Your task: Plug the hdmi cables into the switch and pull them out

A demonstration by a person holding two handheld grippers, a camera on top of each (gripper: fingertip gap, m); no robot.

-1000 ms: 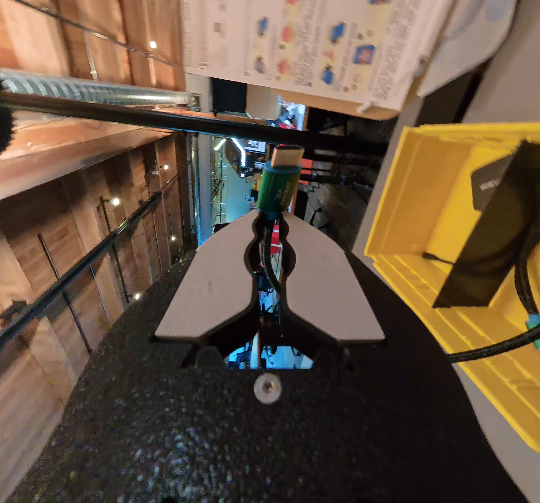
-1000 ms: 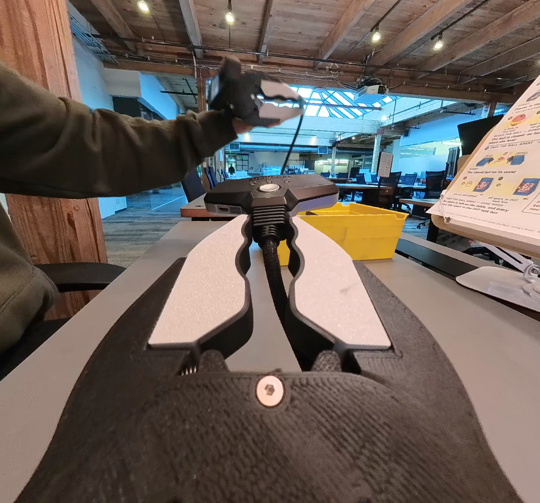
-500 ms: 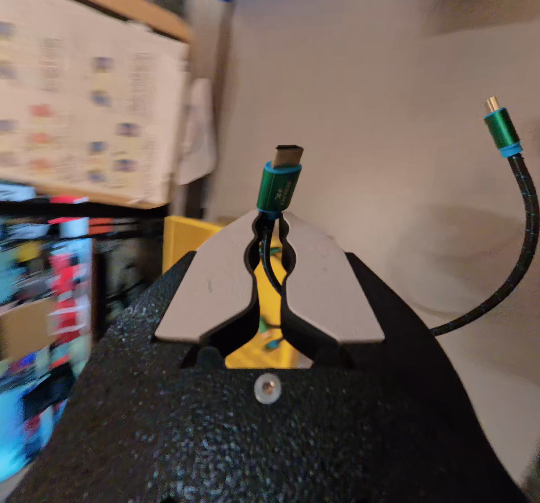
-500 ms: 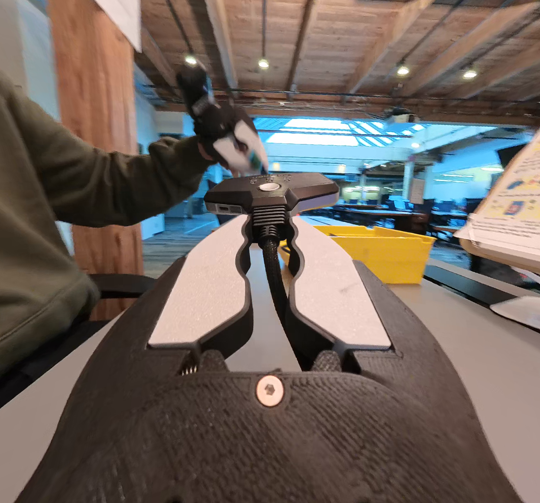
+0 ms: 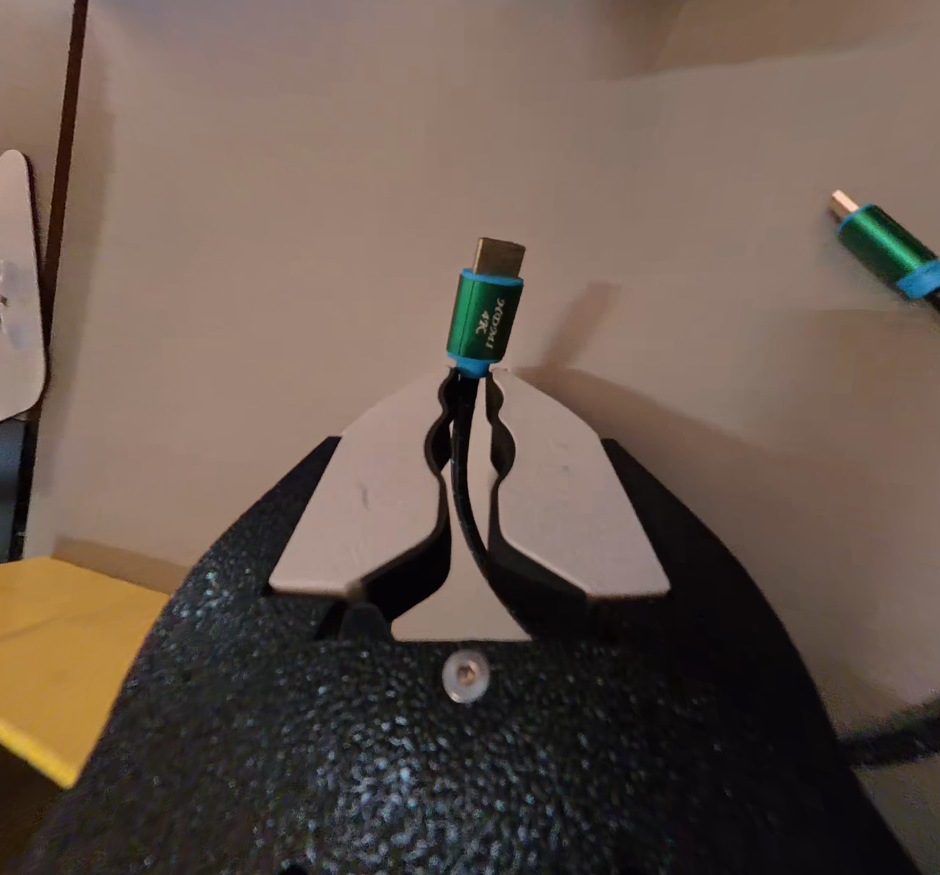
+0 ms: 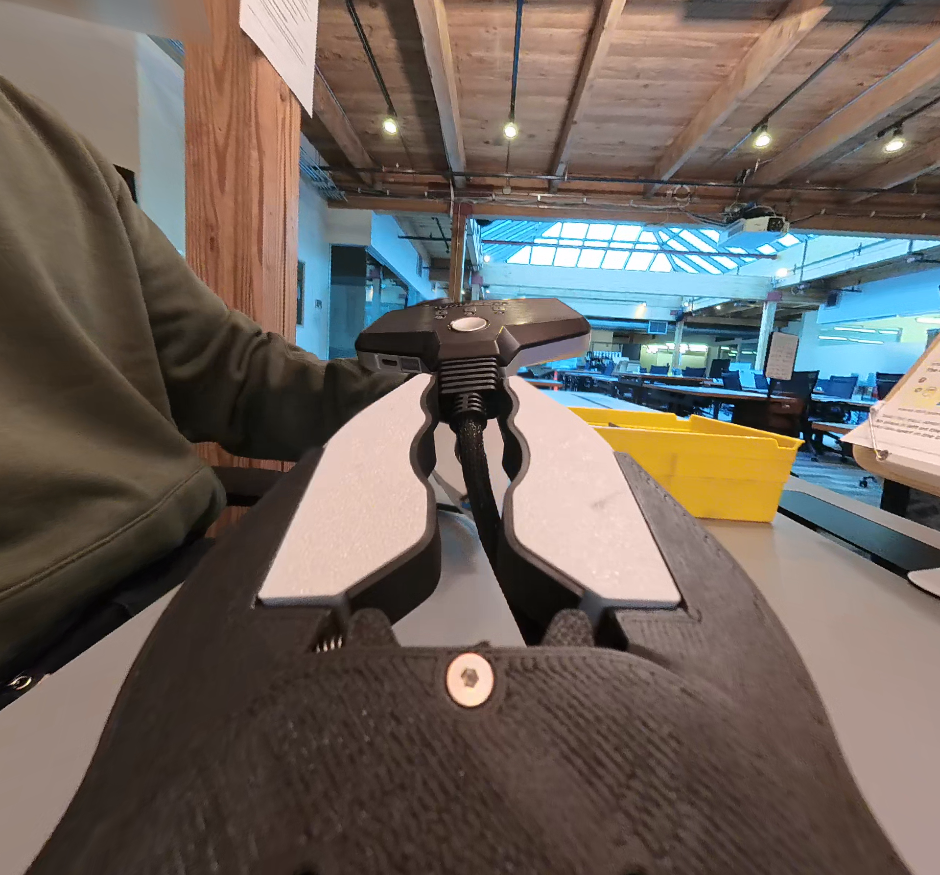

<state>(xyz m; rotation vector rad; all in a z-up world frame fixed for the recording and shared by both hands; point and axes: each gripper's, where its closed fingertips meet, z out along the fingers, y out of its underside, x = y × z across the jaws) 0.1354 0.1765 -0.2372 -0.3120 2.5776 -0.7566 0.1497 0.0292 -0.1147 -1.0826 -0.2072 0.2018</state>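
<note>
While left fingers (image 5: 559, 474) pinch the green HDMI plug's (image 5: 486, 314) cable, right fingers (image 6: 575, 484) clamp the switch's (image 6: 473, 334) stem

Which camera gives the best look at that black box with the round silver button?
The right wrist view. The black plastic switch box with the round silver button sits straight ahead there, held by its ribbed cable collar in the right gripper, side ports visible. The left wrist view doesn't show it.
</note>
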